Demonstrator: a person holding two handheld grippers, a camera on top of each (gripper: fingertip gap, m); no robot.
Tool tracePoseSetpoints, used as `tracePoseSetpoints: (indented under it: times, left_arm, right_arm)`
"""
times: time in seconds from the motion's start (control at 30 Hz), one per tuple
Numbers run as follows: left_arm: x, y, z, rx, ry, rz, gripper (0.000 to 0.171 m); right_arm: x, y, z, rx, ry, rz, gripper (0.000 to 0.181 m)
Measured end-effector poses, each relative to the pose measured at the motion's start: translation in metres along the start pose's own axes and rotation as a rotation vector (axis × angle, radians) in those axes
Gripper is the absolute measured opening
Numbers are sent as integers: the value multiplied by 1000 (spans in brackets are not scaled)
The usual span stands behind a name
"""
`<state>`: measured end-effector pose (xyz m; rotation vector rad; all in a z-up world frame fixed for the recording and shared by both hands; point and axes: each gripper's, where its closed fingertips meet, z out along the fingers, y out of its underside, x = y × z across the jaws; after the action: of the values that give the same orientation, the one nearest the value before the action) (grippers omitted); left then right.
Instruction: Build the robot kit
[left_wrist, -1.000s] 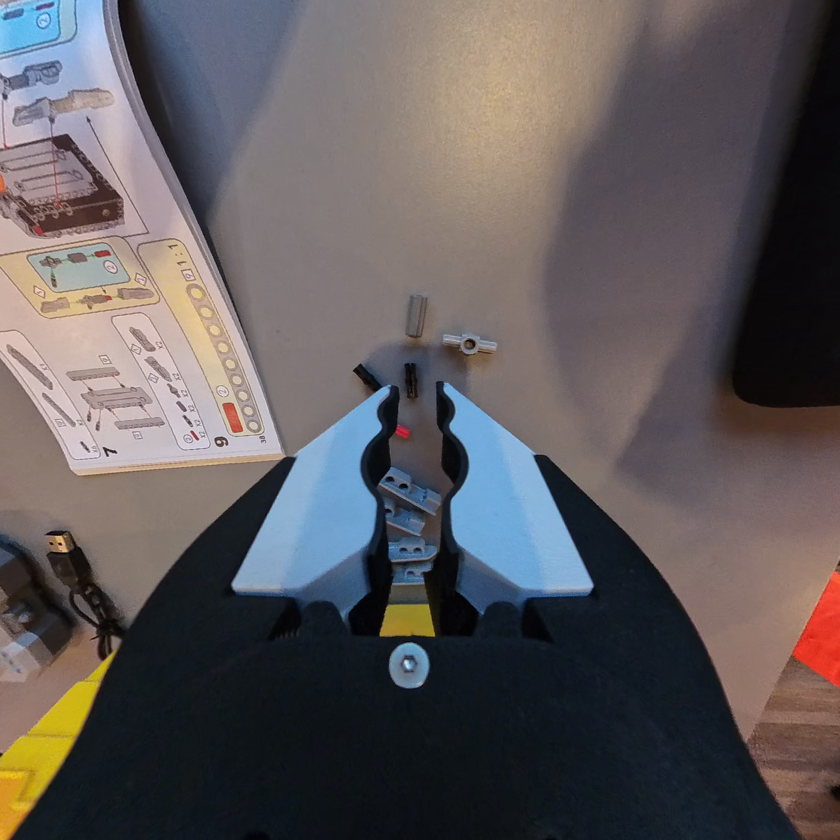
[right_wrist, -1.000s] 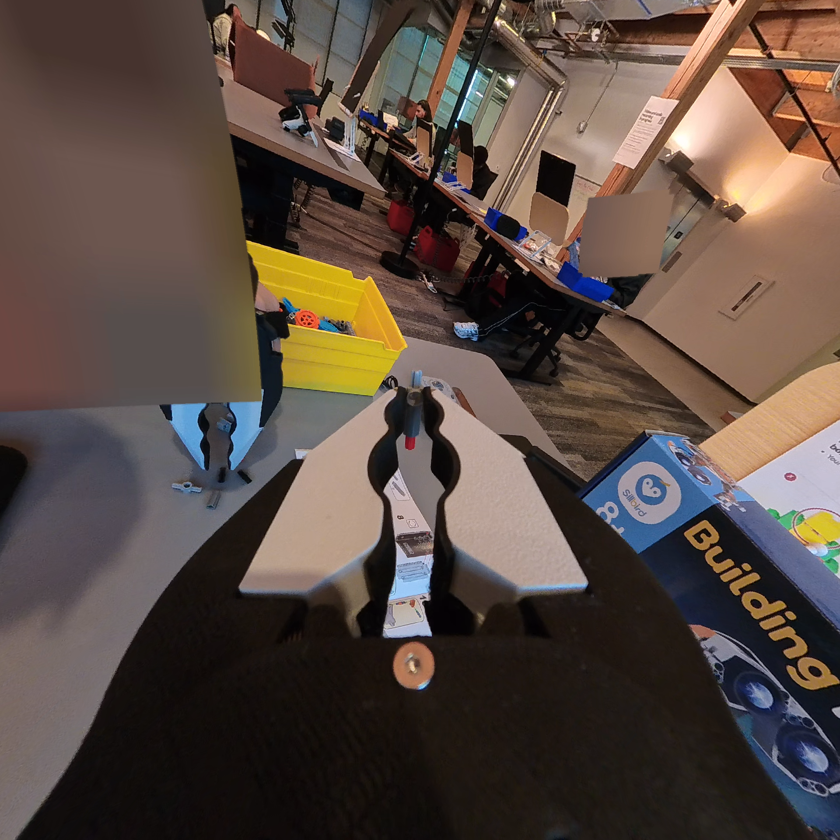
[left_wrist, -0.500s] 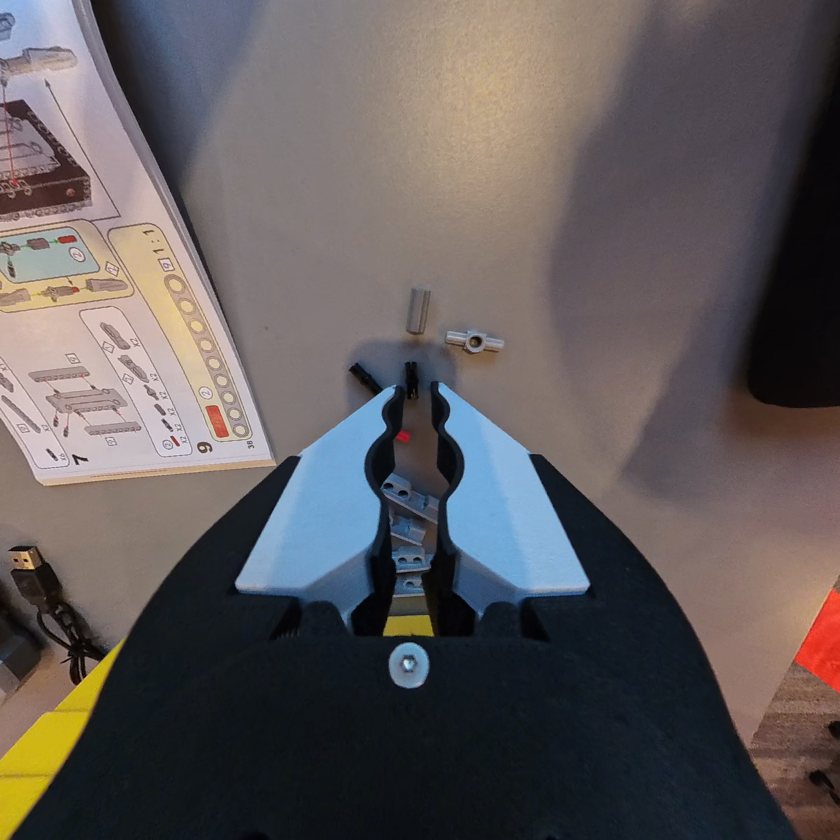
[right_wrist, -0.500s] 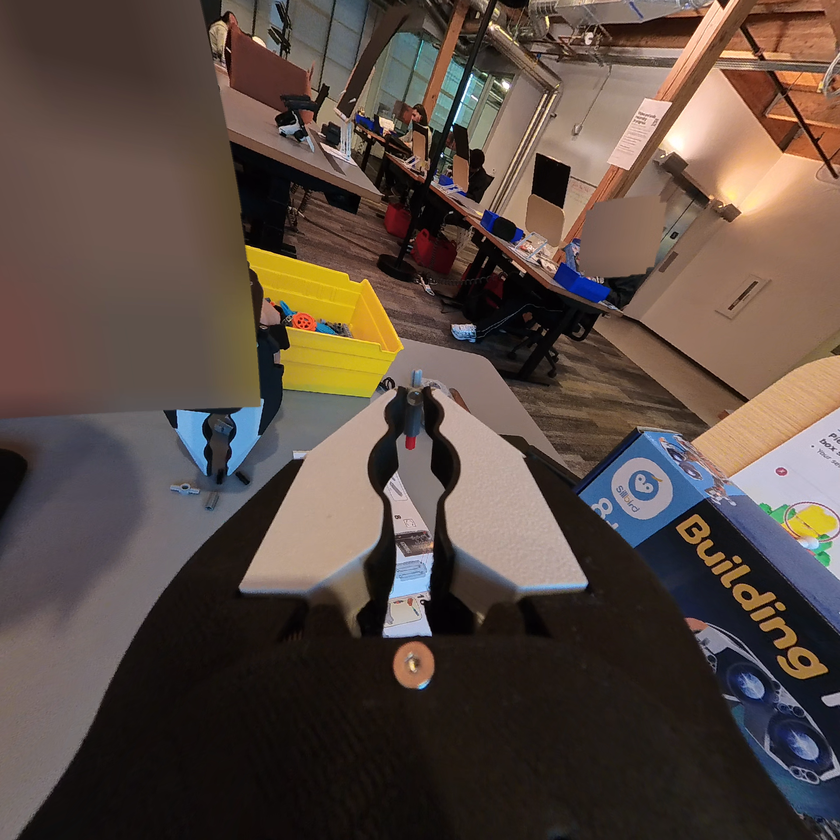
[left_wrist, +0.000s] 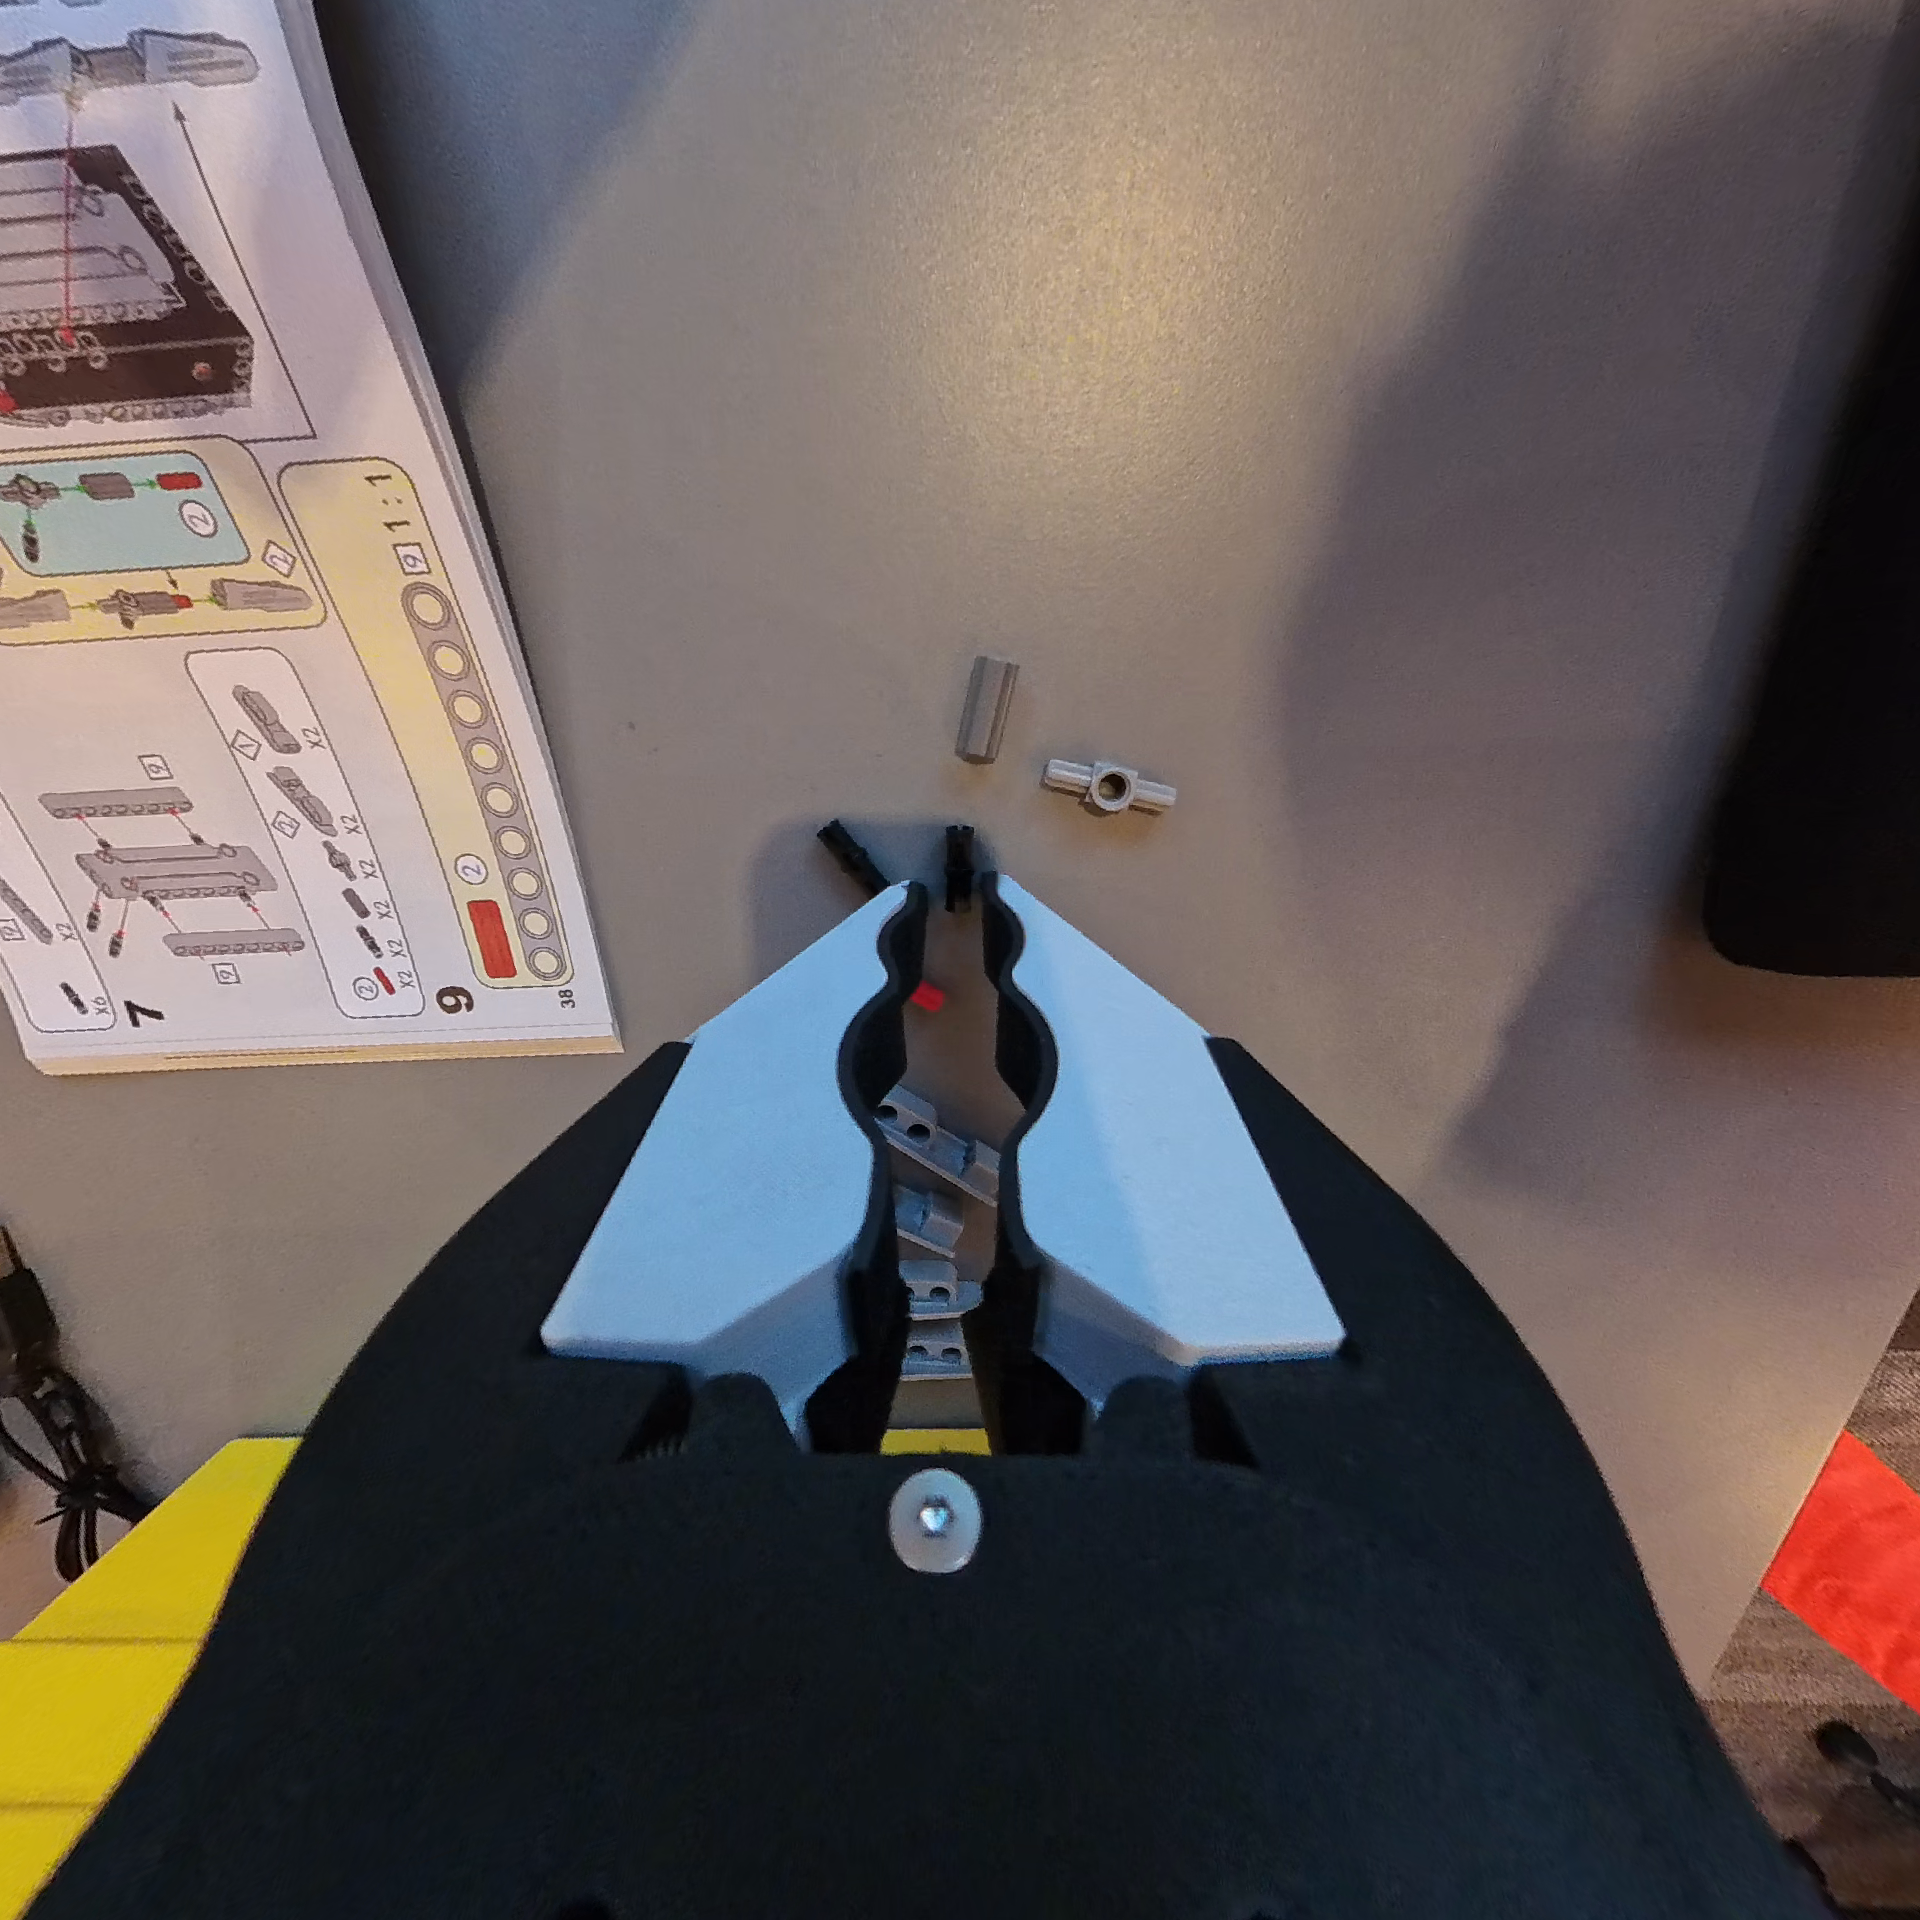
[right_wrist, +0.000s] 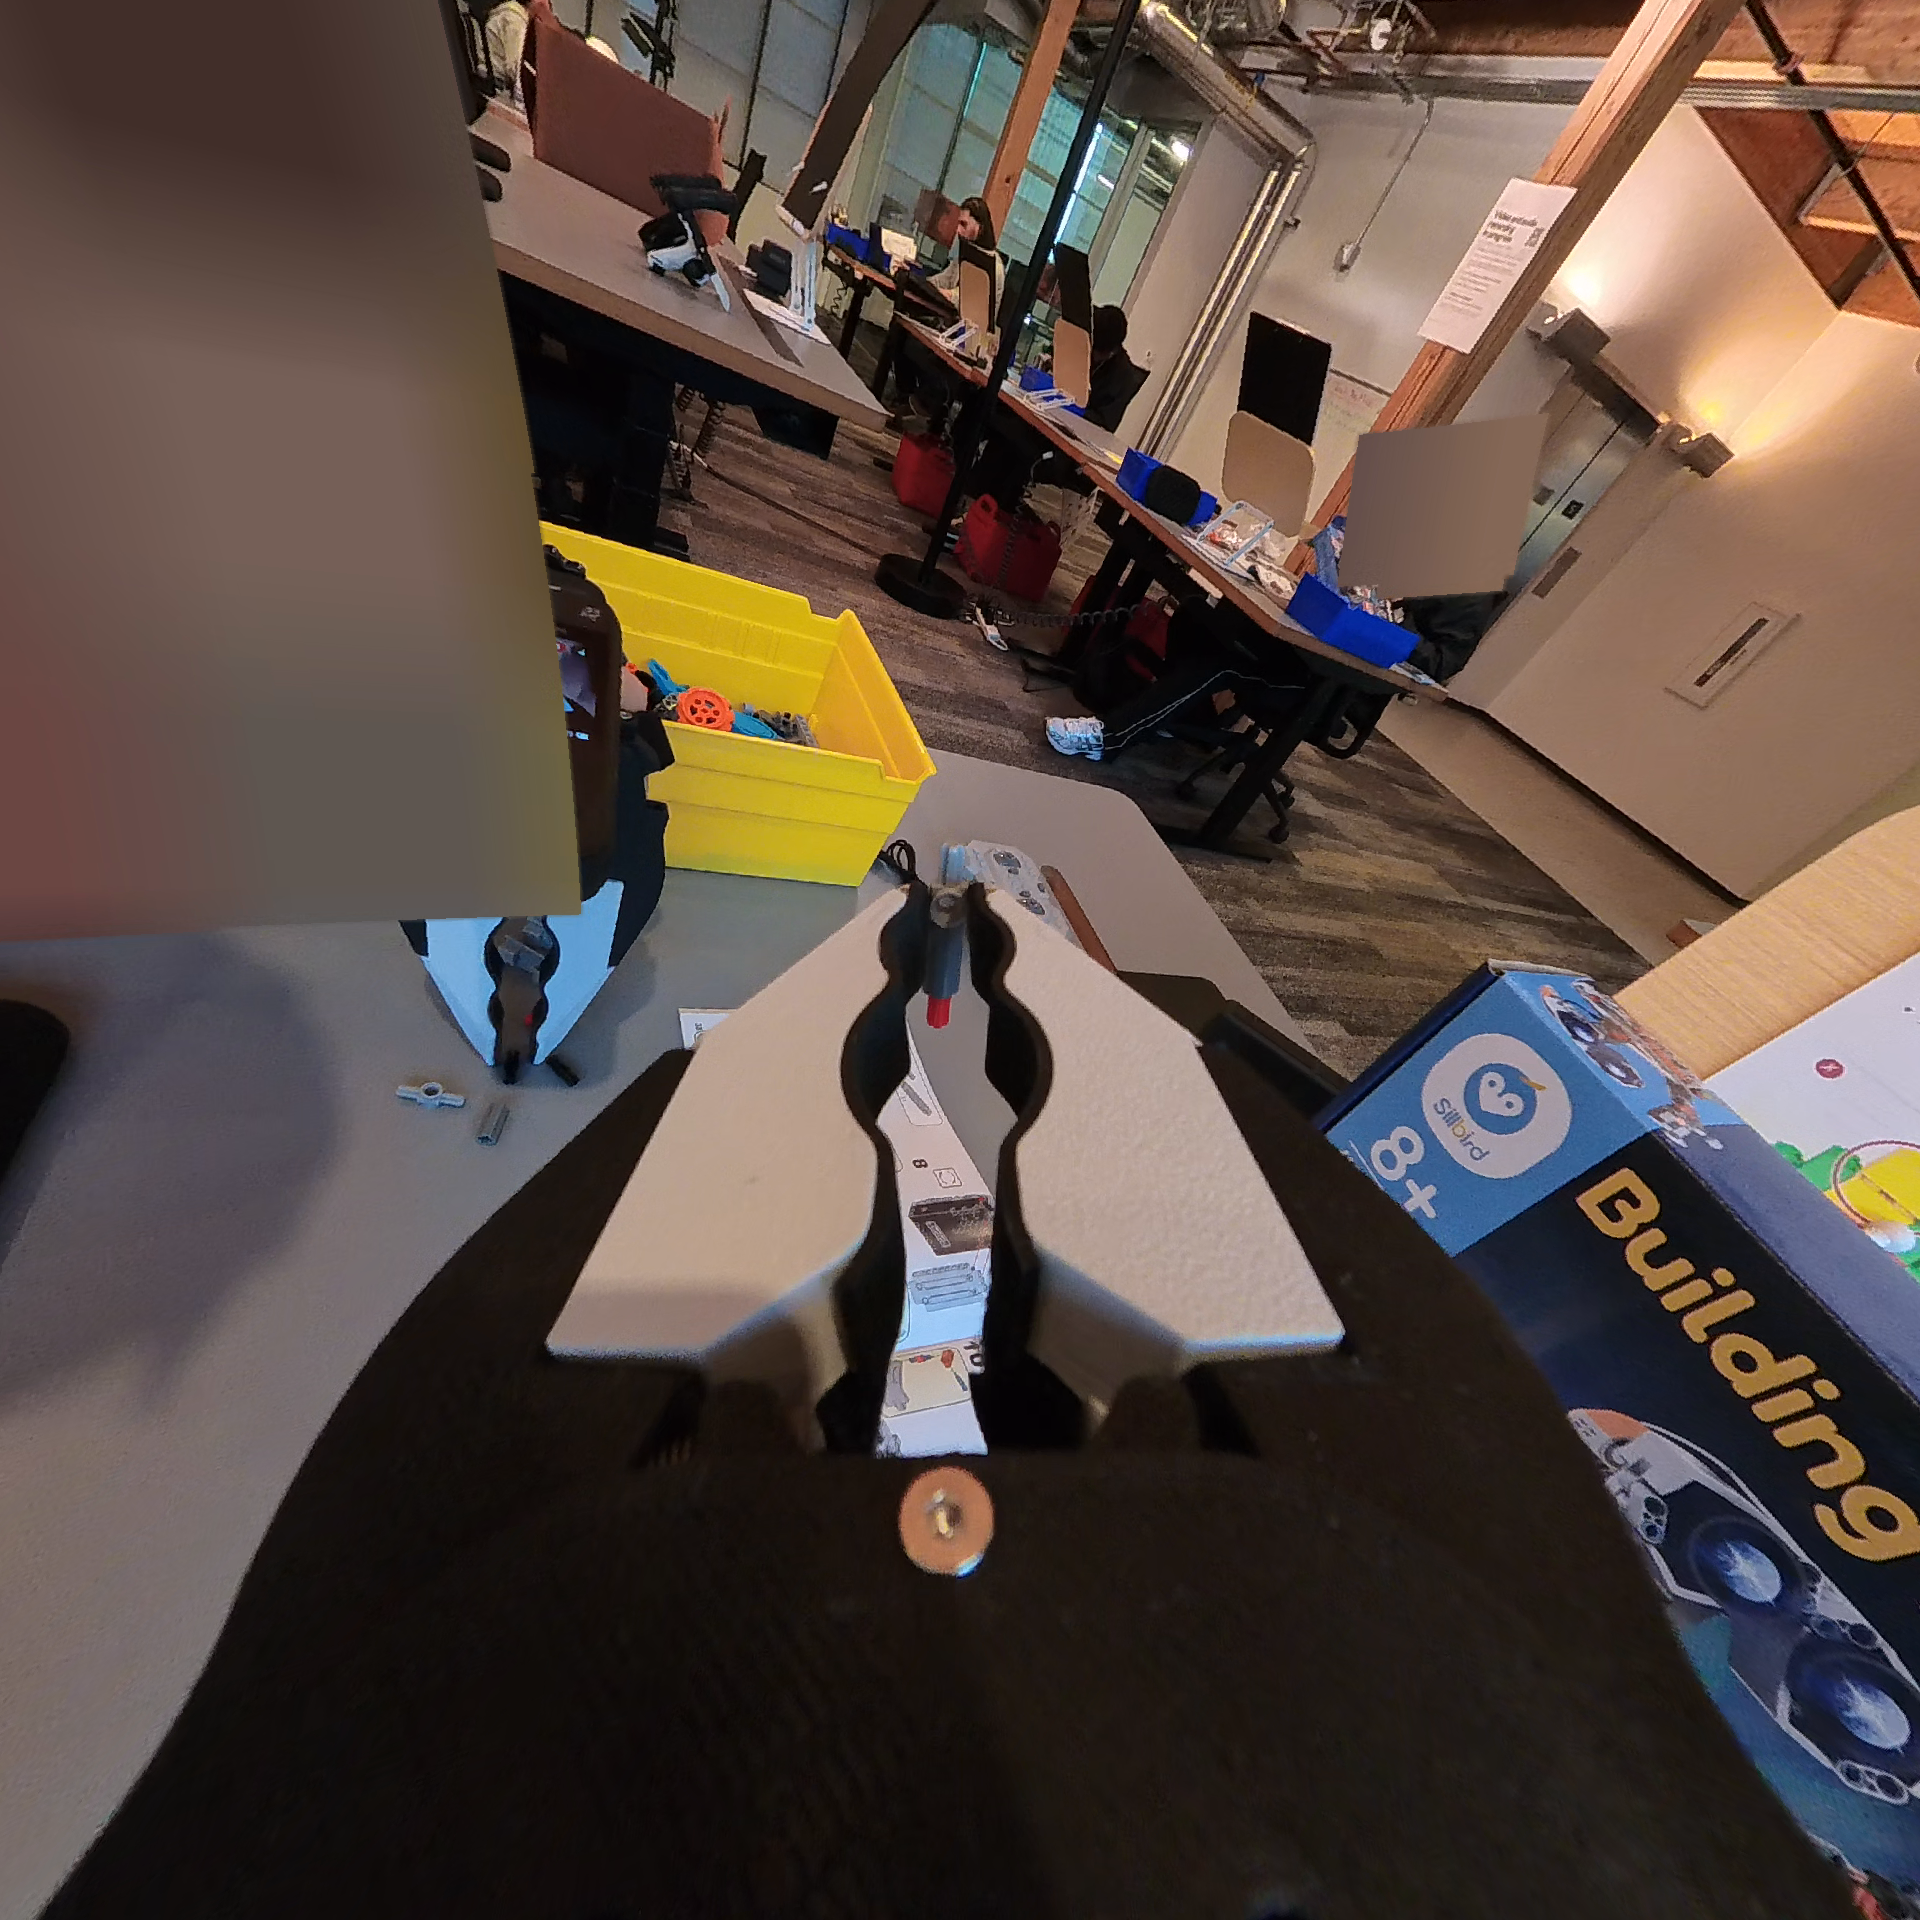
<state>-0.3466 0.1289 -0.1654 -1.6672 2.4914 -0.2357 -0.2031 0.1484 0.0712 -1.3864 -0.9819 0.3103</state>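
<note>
Now a grey pin with a red tip (right_wrist: 940, 961) is gripped in the nearly closed right gripper (right_wrist: 943, 899), above the booklet (right_wrist: 951, 1226). Farther off, the left gripper (left_wrist: 951, 894) is lowered to the grey table (left_wrist: 1039, 416), fingers narrow around a black pin (left_wrist: 958, 881); whether it is clamped cannot be told. Just beyond lie a grey sleeve (left_wrist: 985, 709) and a cross connector (left_wrist: 1110, 784).

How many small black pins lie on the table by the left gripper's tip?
2. One black pin lies just ahead of the left gripper, between its jaw tips; the other black pin lies slantwise just left of it. More may be hidden under the gripper.
</note>
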Motion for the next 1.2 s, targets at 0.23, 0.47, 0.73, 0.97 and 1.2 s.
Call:
tracePoseSetpoints:
  times: [0.23, 0.47, 0.73, 0.97, 1.2]
  left_arm:
    - [1, 2, 0, -14, -2, -14, 2]
    - [-5, -11, -22, 79, -50, -95, 2]
    - [-13, -25, -70, 193, -238, -232, 2]
    - [9, -35, -88, 279, -259, -301, 2]
    - [18, -38, -97, 329, -237, -334, 2]
  right_arm:
    - [-1, 2, 1, -7, -9, 9, 6]
    - [-5, 12, 4, -50, -53, 35, 6]
    - [-102, 135, 7, -681, -557, 156, 6]
    - [-137, 186, 7, -942, -669, 52, 7]
    - [-146, 193, 8, -997, -680, -5, 7]
